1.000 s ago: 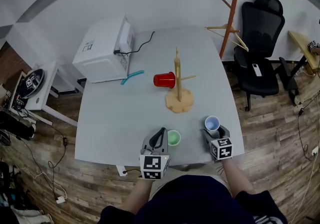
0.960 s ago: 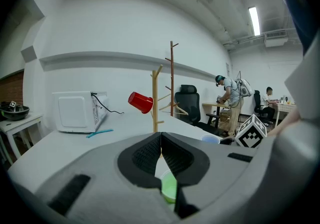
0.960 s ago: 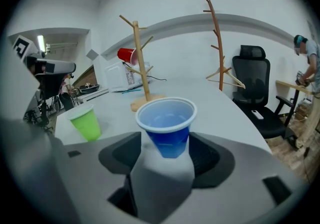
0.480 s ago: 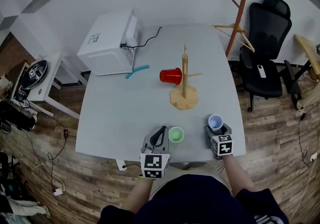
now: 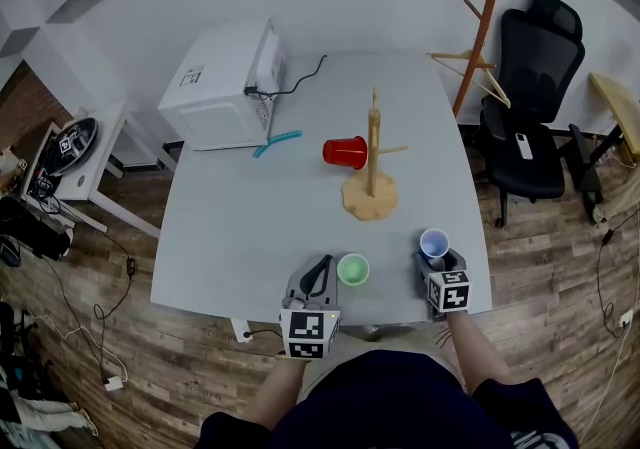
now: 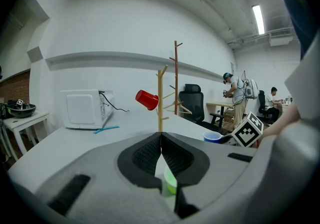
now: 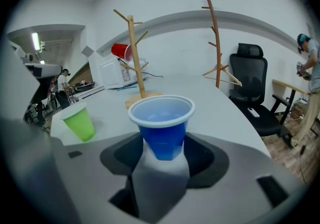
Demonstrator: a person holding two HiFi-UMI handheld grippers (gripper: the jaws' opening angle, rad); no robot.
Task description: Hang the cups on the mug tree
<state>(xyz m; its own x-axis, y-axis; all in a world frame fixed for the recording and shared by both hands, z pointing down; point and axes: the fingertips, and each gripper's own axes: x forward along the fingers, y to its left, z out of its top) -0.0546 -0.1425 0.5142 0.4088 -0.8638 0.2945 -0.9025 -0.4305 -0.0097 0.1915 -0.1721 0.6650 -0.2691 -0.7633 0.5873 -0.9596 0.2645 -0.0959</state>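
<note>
The wooden mug tree [image 5: 371, 187] stands mid-table with a red cup [image 5: 345, 152] hung on a left peg. A green cup [image 5: 352, 269] stands upright near the front edge, just right of my left gripper [image 5: 320, 272], whose jaws are shut with nothing between them. In the left gripper view the closed tips [image 6: 160, 135] point at the tree [image 6: 160, 98], and the green cup [image 6: 170, 183] shows low beside them. My right gripper [image 5: 440, 265] is shut on the lower part of an upright blue cup [image 7: 162, 123], front right of the tree [image 7: 135, 58].
A white microwave [image 5: 225, 87] with a black cable sits at the table's back left, a teal tool [image 5: 275, 143] beside it. An orange coat stand [image 5: 482, 27] and a black office chair [image 5: 530, 97] stand off the right side. The table's front edge [image 5: 300, 322] is close below both grippers.
Only the head view has shifted slightly. Both grippers and all three cups keep their places.
</note>
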